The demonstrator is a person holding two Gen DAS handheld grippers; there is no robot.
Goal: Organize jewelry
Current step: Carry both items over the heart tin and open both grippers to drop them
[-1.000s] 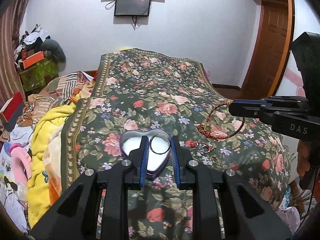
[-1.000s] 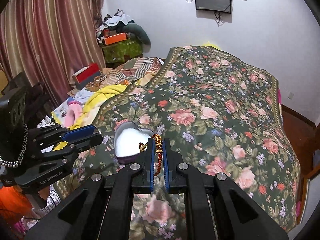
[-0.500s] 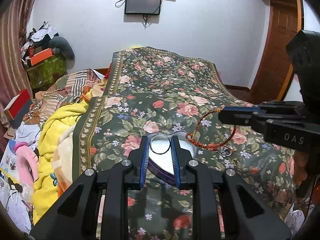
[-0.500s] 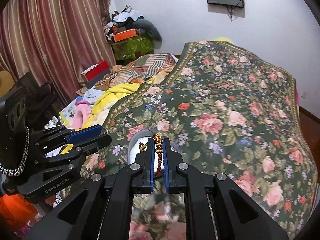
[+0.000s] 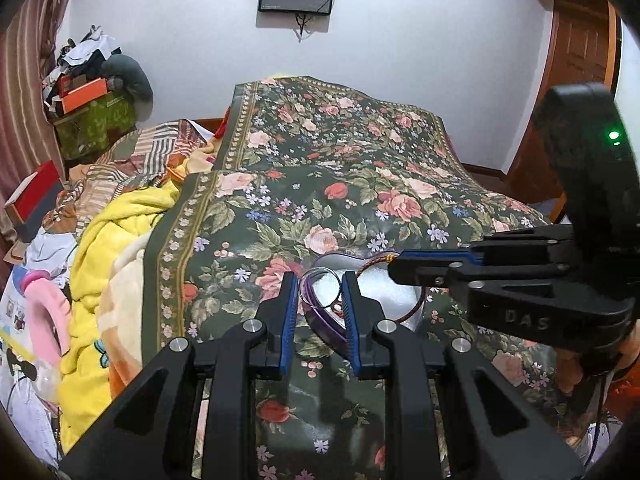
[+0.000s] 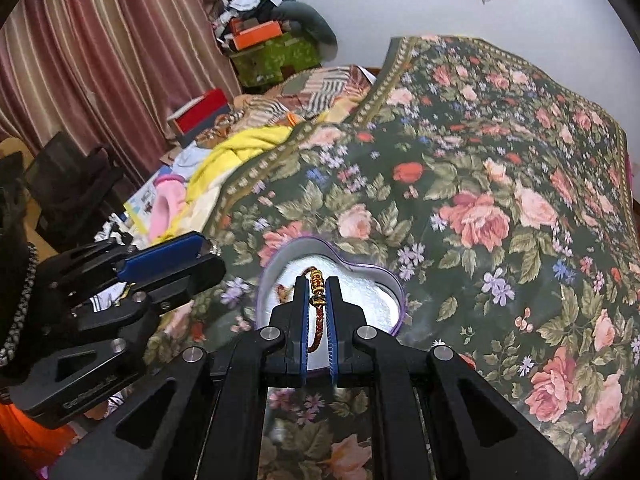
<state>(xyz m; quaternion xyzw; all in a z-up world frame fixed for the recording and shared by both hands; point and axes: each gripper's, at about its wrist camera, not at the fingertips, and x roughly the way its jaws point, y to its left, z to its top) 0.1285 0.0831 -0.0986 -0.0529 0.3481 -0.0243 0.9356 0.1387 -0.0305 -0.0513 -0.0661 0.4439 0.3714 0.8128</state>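
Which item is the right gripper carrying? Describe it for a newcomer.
On the floral bedspread sits a purple-rimmed heart-shaped tin. Over it, the right gripper pinches a braided red cord bracelet. Its gold beads set it apart from the plain thin ring in the left gripper.

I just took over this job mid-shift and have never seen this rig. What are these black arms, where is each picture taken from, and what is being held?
There is no robot here: a person holds a pair of hand tongs in each hand, and a wide-angle camera on each looks along its two fingers.

The left view shows the left tongs gripping a thin clear ring-shaped bangle; the right tongs enter from the side.

The right view shows the right tongs shut on a braided red bracelet with gold beads.

Both hang over an open heart-shaped tin with a white lining, which lies on a floral bedspread. Something small seems to lie in the tin already; I cannot tell what.
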